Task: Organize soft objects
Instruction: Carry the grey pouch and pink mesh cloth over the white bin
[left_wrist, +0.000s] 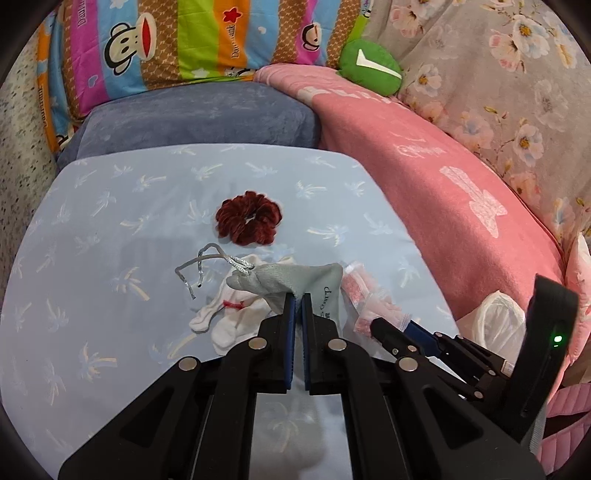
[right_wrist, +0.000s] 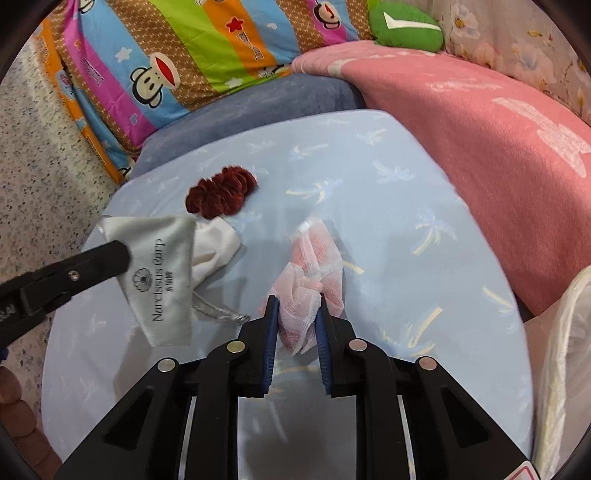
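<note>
1. On the blue pillow (right_wrist: 424, 206), my right gripper (right_wrist: 295, 317) pinched the pink mesh pouch (right_wrist: 314, 266), light and floppy, at its bunched end.
2. My left gripper (left_wrist: 298, 299) clamped the grey drawstring bag (left_wrist: 291, 280), limp, by its edge.

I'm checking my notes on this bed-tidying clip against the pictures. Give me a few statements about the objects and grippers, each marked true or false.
1. The left gripper is clamped on the grey drawstring pouch. True.
2. The dark red scrunchie is held by the right gripper. False: it lies free on the light blue sheet, and the right gripper has the pink-and-white mesh bundle between its fingers.
3. A green cushion with a white tick sits at the far edge of the pink blanket. True.
4. The white sock rests on the pink blanket. False: it lies on the blue sheet, partly under the pouch.
</note>
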